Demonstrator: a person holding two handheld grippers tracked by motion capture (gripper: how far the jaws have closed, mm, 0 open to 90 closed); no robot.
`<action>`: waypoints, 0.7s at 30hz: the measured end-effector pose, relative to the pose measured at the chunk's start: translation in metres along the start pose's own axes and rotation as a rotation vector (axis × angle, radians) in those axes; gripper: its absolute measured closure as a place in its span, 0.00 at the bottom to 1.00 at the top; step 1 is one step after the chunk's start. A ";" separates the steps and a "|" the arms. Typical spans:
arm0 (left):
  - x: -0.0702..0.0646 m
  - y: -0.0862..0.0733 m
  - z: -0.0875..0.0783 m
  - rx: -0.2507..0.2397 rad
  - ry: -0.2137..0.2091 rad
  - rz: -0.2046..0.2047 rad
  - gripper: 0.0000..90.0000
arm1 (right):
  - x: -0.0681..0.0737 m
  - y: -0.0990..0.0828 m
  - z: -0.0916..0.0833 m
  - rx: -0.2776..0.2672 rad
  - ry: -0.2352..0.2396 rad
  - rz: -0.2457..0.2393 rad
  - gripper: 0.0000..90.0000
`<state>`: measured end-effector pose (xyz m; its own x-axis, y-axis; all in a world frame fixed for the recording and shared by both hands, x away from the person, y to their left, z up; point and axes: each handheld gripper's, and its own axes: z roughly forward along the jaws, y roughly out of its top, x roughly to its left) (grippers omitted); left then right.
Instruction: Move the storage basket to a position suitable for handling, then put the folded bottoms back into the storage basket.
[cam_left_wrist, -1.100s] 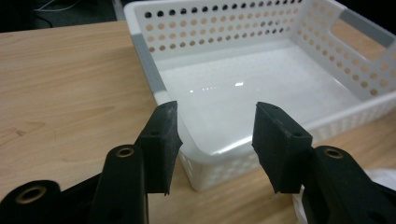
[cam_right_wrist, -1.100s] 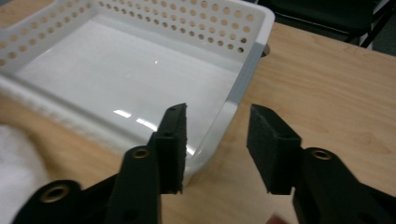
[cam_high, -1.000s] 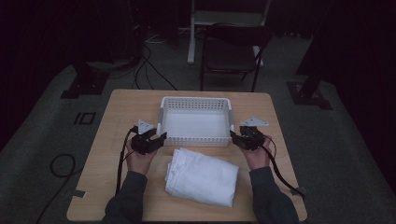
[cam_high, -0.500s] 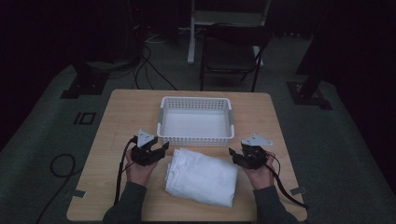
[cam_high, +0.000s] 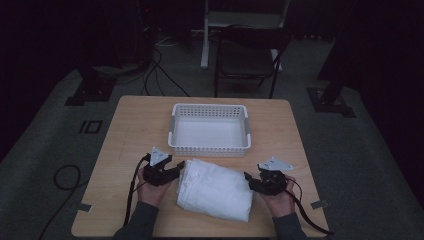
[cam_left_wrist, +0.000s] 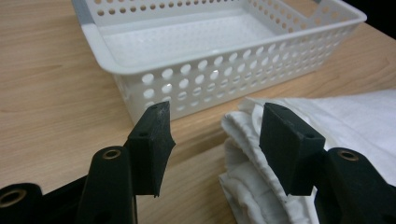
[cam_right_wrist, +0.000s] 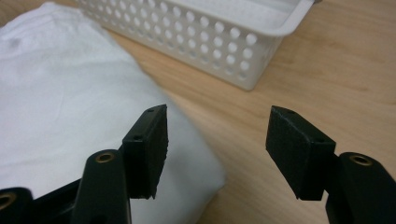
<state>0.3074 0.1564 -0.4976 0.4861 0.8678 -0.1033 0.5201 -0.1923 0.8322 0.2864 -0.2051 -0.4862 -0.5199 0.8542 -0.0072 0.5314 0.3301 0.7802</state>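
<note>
High view: folded cloth (cam_high: 215, 189) at 6 o'clock of basket (cam_high: 210, 148); left gripper (cam_high: 176, 167) and right gripper (cam_high: 248, 178) flank it, jaws wide apart, empty

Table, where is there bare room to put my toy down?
The table is bare left and right of the white basket, and inside it. It is crowded near the front, where the folded white cloth lies between both grippers.

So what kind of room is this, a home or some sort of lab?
Probably a lab or studio: a lone wooden table on dark carpet, cables across the floor, stand bases around it, and a handheld gripper.
</note>
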 end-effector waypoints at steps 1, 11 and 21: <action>-0.001 -0.001 0.000 0.003 -0.002 0.001 0.48 | 0.001 -0.002 0.000 0.006 0.003 0.001 0.43; -0.008 -0.010 -0.002 0.009 -0.019 0.006 0.47 | 0.013 -0.019 -0.001 0.034 0.045 0.010 0.38; -0.020 -0.018 -0.006 0.014 -0.047 0.017 0.46 | 0.023 -0.030 -0.005 0.071 0.058 0.027 0.26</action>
<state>0.2837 0.1452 -0.5073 0.5274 0.8418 -0.1153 0.5211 -0.2133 0.8264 0.2550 -0.1977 -0.5064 -0.5415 0.8392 0.0507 0.5908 0.3369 0.7332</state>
